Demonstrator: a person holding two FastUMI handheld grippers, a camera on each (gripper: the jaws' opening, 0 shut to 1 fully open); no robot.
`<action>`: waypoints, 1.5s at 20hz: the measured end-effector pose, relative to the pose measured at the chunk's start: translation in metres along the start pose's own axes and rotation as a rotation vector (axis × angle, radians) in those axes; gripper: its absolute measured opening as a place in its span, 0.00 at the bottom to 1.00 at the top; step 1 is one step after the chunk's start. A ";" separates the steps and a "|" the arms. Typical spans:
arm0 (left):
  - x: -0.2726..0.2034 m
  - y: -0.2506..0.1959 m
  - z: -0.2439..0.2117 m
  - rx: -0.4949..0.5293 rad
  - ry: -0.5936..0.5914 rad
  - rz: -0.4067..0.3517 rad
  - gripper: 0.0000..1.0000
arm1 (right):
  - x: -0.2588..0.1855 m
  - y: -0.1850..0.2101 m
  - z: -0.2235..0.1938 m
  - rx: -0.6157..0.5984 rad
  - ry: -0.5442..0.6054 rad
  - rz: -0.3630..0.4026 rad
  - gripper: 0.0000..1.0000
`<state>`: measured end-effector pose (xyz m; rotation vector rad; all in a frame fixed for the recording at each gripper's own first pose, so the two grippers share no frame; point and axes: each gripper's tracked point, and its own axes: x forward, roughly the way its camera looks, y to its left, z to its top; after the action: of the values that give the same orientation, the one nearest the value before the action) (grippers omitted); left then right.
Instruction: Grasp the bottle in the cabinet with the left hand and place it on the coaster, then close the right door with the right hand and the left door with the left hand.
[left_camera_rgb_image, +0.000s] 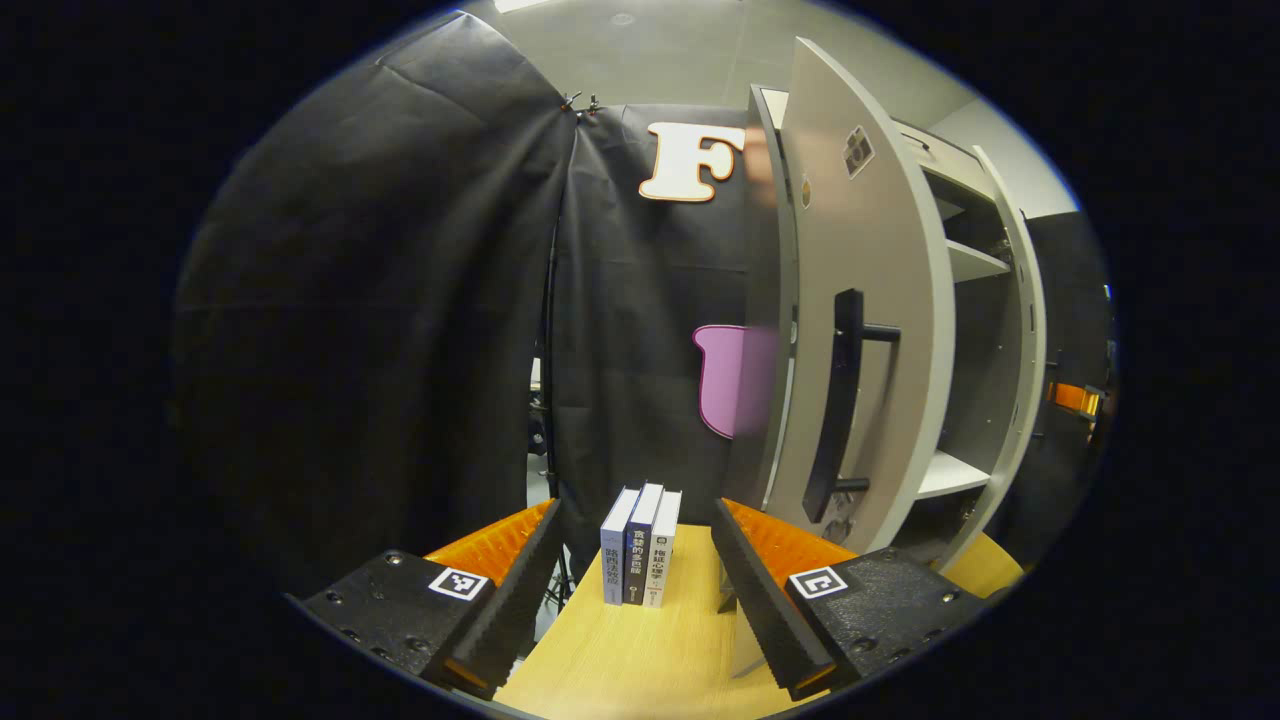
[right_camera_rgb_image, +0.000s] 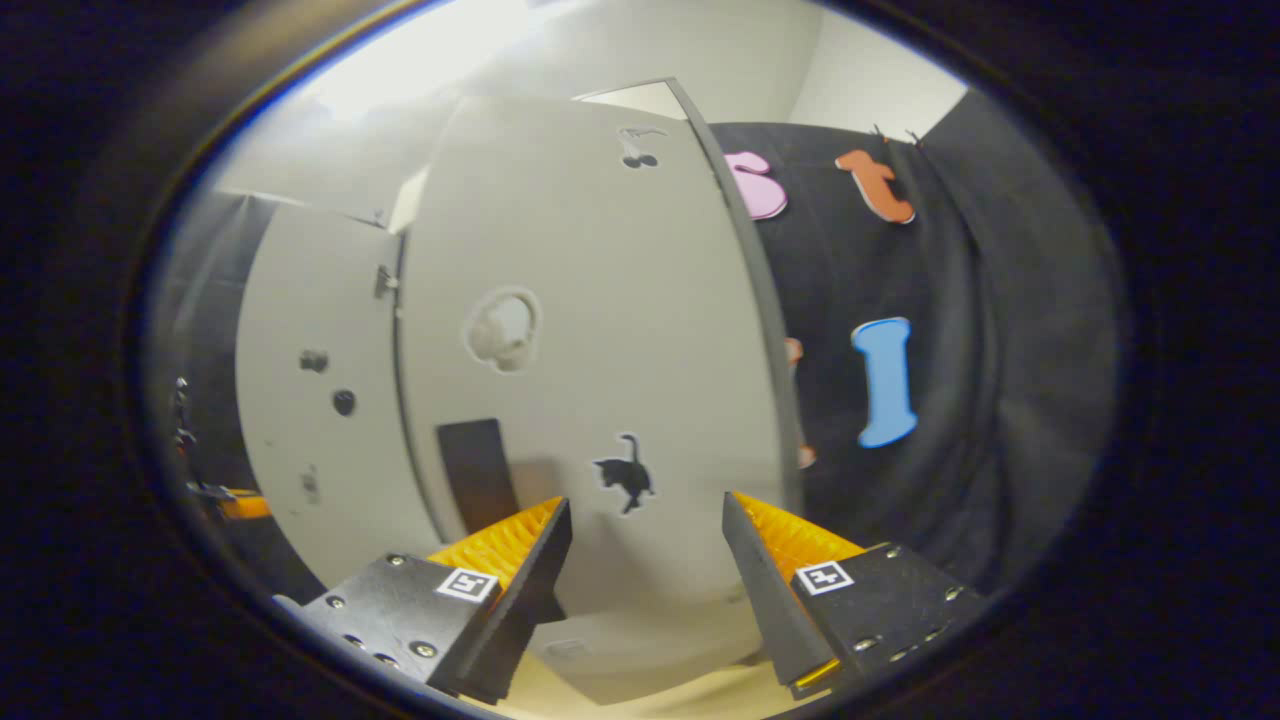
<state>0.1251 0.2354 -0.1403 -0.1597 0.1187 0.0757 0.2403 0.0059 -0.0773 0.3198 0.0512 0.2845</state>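
In the left gripper view my left gripper (left_camera_rgb_image: 638, 505) is open and holds nothing. It hovers over a wooden table (left_camera_rgb_image: 620, 650). To its right stands the grey cabinet's left door (left_camera_rgb_image: 870, 300), swung out, with a long black handle (left_camera_rgb_image: 840, 410). Past that door I see the cabinet's shelves (left_camera_rgb_image: 975, 262) and the edge of the right door (left_camera_rgb_image: 1025, 330). In the right gripper view my right gripper (right_camera_rgb_image: 646, 500) is open, close in front of a grey door face (right_camera_rgb_image: 600, 300) that bears a black handle (right_camera_rgb_image: 478, 470) and a cat sticker (right_camera_rgb_image: 625, 475).
Three books (left_camera_rgb_image: 640, 545) stand upright on the table just beyond the left fingertips. Black cloth walls close the booth behind. Left of the door in the right gripper view is a second grey panel (right_camera_rgb_image: 300, 400) with dark screw heads. The table edge (right_camera_rgb_image: 620, 700) runs below the right gripper.
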 end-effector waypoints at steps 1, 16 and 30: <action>0.002 -0.002 0.003 -0.004 -0.002 -0.003 0.94 | 0.001 0.011 0.005 0.025 -0.013 0.031 0.91; 0.021 -0.051 0.028 -0.056 -0.063 -0.073 0.89 | -0.097 -0.022 0.016 -0.193 -0.026 -0.075 0.95; 0.013 -0.096 0.032 0.044 -0.062 -0.101 0.94 | -0.173 -0.024 0.011 -0.256 -0.042 -0.175 0.95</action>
<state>0.1501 0.1467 -0.0960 -0.1187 0.0499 -0.0224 0.0823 -0.0680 -0.0733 0.0660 0.0014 0.1082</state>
